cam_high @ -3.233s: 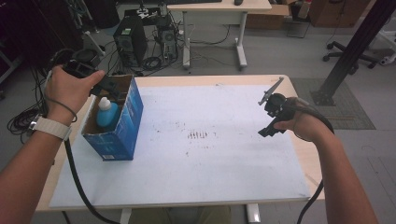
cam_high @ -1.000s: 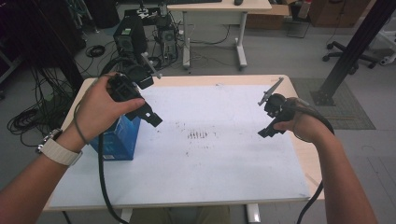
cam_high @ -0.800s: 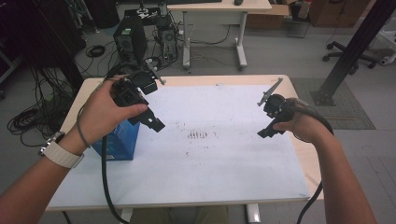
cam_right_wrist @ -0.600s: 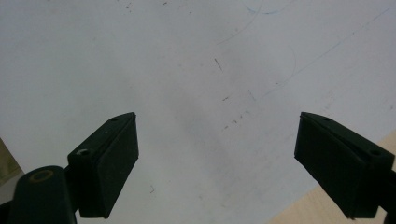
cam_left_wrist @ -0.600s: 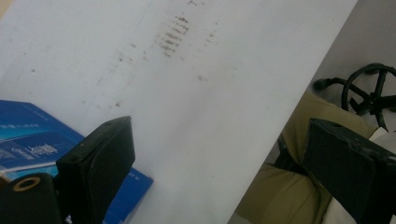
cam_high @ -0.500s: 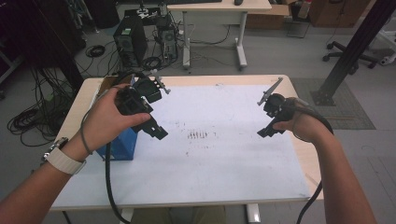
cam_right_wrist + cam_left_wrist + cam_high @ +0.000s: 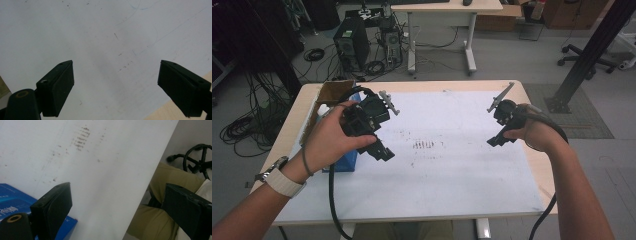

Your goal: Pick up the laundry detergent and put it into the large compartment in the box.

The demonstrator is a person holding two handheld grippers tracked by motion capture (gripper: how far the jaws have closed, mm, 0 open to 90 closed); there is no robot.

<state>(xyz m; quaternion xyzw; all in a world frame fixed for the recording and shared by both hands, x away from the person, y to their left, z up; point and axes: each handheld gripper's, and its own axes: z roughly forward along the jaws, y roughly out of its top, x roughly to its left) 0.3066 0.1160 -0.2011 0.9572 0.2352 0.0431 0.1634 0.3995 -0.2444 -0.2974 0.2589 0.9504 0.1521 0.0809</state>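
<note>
We see the left gripper (image 7: 382,150) held above the white sheet (image 7: 437,180), just beside the blue box (image 7: 343,161) at the table's left edge; its jaws stand wide apart with nothing between them. The box holds a bottle (image 7: 323,109). The right gripper (image 7: 497,140) hovers over the sheet's right side, jaws also spread wide, nothing in them.
</note>
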